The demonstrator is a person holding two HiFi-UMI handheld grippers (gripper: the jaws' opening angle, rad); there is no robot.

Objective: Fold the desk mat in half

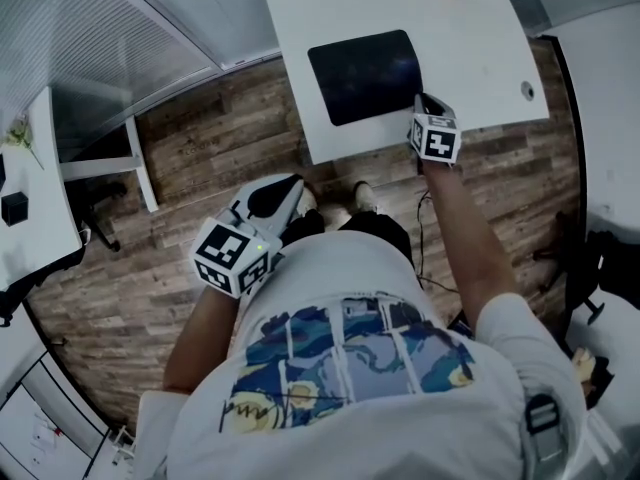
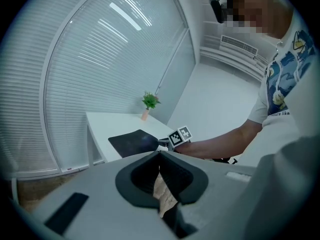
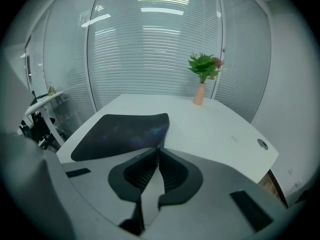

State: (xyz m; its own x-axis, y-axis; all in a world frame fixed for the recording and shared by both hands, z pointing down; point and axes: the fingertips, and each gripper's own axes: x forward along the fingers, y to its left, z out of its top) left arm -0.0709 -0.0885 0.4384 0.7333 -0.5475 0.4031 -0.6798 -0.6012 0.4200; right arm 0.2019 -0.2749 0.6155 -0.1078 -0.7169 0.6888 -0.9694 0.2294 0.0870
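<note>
A dark desk mat [image 1: 365, 73] lies flat on the white desk [image 1: 470, 38]. My right gripper [image 1: 420, 103] is at the mat's near right corner. In the right gripper view its jaws meet at the tips [image 3: 158, 149] right on the corner of the mat [image 3: 122, 131], pinching the edge. My left gripper [image 1: 290, 190] hangs off the desk, near the person's waist and above the wood floor. Its jaws are shut with nothing between them [image 2: 160, 155]. From the left gripper view the mat [image 2: 132, 143] and the right gripper [image 2: 162, 143] are seen side-on.
A small green plant in a pink vase [image 3: 201, 79] stands at the desk's far edge. A cable hole [image 1: 527, 90] sits near the desk's right side. Another white desk [image 1: 30, 198] is at the left, and blinds cover the window behind.
</note>
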